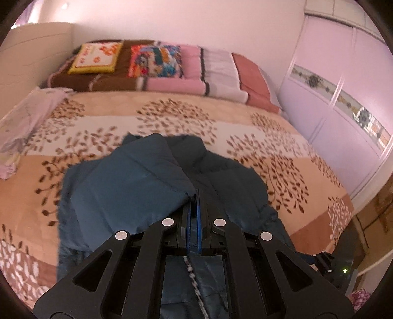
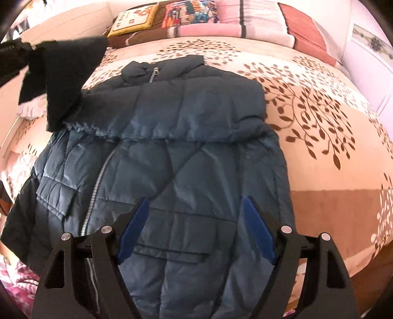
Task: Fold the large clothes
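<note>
Left tongs (image 1: 194,200) pinch sleeve (image 1: 127,181) (raised).

Home bedroom: bed (image 1: 245,137) under leaf-print blanket, folded quilts (image 1: 196,71) and cushion (image 1: 95,59) stacked at far end, wardrobe (image 1: 343,117) with sliding doors right.

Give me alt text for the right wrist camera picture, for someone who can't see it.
An open gripper hangs over a dark blue puffer jacket spread on a bed with a leaf-patterned cover. At upper left a sleeve is lifted off the bed; pillows line the far end.
</note>
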Demonstrator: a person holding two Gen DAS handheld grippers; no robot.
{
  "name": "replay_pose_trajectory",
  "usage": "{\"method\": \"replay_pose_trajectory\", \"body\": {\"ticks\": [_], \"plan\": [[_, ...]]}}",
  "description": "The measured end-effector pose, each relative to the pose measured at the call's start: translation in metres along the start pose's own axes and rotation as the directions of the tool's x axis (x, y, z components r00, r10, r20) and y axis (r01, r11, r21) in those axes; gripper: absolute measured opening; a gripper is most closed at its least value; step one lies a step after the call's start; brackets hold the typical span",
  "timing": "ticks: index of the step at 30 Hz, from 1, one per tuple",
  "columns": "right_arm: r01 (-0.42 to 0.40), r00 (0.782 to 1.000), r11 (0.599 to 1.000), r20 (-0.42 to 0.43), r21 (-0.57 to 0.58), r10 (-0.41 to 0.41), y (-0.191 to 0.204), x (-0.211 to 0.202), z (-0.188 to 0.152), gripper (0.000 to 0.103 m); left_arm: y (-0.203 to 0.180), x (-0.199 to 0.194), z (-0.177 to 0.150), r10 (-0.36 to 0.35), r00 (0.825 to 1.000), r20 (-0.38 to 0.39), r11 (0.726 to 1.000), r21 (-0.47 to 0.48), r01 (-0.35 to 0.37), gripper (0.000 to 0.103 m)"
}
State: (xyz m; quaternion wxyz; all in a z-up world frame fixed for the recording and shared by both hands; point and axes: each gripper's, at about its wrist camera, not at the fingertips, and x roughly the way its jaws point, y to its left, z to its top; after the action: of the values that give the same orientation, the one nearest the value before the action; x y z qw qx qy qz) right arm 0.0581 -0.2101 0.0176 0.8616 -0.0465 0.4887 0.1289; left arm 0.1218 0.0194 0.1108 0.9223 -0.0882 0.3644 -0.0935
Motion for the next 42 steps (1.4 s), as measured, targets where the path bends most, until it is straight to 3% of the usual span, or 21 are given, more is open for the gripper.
{"method": "replay_pose_trajectory", "body": {"ticks": [5,9,12,14,15,19,24,27,29,31,36,42], "plan": [[-0.016,1.0,0.999,0.003,0.04,0.016,-0.012,0.001,-0.004,0.077,-0.021,0.049,-0.018,-0.02,0.996,-0.089,0.999,0.032,0.023,0.003],[-0.024,1.0,0.998,-0.005,0.057,0.024,-0.016,0.004,-0.006,0.077,-0.022,0.094,-0.046,0.008,0.978,-0.208,0.999,0.041,0.001,0.003],[-0.032,0.999,0.998,-0.007,0.06,0.033,-0.015,0.004,-0.006,0.077,-0.018,0.114,-0.07,0.012,0.957,-0.29,1.0,0.023,-0.006,0.016],[-0.037,0.999,0.997,-0.009,0.066,0.037,-0.016,0.005,-0.006,0.077,-0.015,0.118,-0.082,0.005,0.934,-0.358,1.0,0.006,-0.003,0.036],[-0.044,0.999,0.997,-0.011,0.069,0.045,-0.015,0.006,-0.006,0.077,-0.015,0.116,-0.086,0.001,0.931,-0.365,1.0,0.006,0.001,0.04],[-0.074,0.997,0.995,-0.004,0.073,0.075,-0.011,0.005,-0.001,0.077,-0.012,0.084,-0.098,-0.004,0.937,-0.348,0.999,0.049,0.022,0.053],[-0.147,0.988,0.989,0.05,0.006,0.146,0.017,-0.002,0.016,0.077,0.015,0.027,-0.105,0.005,0.96,-0.28,0.998,0.066,0.014,0.055],[-0.194,0.976,0.978,0.09,-0.077,0.2,0.048,-0.004,0.033,0.077,0.043,-0.003,-0.105,0.073,0.975,-0.208,0.997,0.044,-0.066,0.055],[-0.227,0.965,0.964,0.103,-0.138,0.242,0.075,-0.001,0.043,0.077,0.065,-0.019,-0.106,0.142,0.976,-0.167,0.99,0.005,-0.143,0.055],[-0.237,0.961,0.952,0.096,-0.193,0.259,0.1,0.006,0.051,0.077,0.086,-0.032,-0.108,0.162,0.977,-0.141,0.984,-0.057,-0.171,0.055],[-0.182,0.973,0.925,0.076,-0.334,0.219,0.17,0.034,0.062,0.077,0.13,-0.05,-0.118,0.155,0.981,-0.117,0.962,-0.21,-0.177,0.055],[-0.059,0.993,0.88,0.064,-0.472,0.101,0.224,0.071,0.054,0.078,0.149,-0.056,-0.129,0.149,0.983,-0.105,0.954,-0.248,-0.171,0.055]]}}
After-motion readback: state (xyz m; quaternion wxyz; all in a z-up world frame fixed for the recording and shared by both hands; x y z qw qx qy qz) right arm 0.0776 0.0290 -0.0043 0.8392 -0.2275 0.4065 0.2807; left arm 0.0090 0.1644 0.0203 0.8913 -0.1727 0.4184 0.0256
